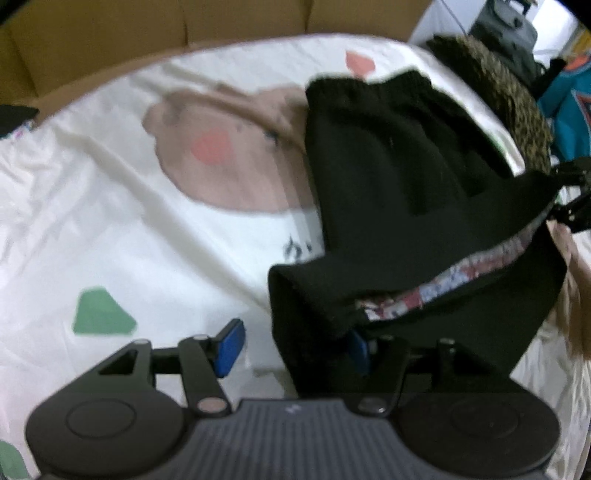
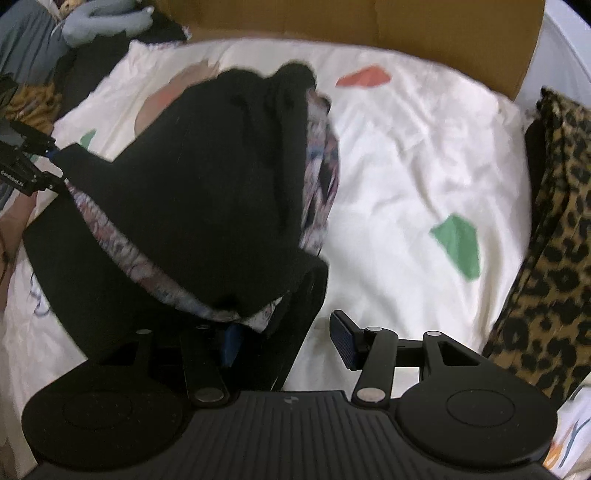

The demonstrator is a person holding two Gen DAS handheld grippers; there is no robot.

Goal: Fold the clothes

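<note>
Lying across a white sheet point(image 1: 110, 229), a black garment point(image 1: 399, 192) is recorded, partly lifted at its near edge and resting on the sheet at its far end. A patterned lining point(image 1: 461, 273) is exposed along the raised hem in both views.

Left gripper point(image 1: 295, 345): jaws are seen parted. One blue pad point(image 1: 231, 347) stands clear over the sheet; the other is half hidden under the garment's corner. Cloth is draped over that inner finger, but no pinch between the pads is shown. From the right wrist view, this gripper point(image 2: 35, 162) is seen at the garment's far left corner, touching the cloth.

Right gripper point(image 2: 286, 345): jaws are likewise parted. One blue pad point(image 2: 345, 339) is bare above the sheet; the other is covered by the hem's black and patterned folds. Whether the cloth is merely hung on that finger cannot be told. From the left wrist view, this gripper point(image 1: 572, 195) is seen at the garment's right corner.

Sheet: printed with a brown bear face point(image 1: 229, 155), pink, red and green patches point(image 2: 458, 247).

Surroundings: a cardboard box point(image 2: 424, 33) is noted behind the sheet. A leopard-print cloth point(image 2: 550, 236) lies along the sheet's right edge. A teal garment point(image 1: 572, 107) and a grey bag point(image 1: 506, 26) are seen beyond. A grey soft toy point(image 2: 99, 18) is at the far left corner. Both views are blurred.
</note>
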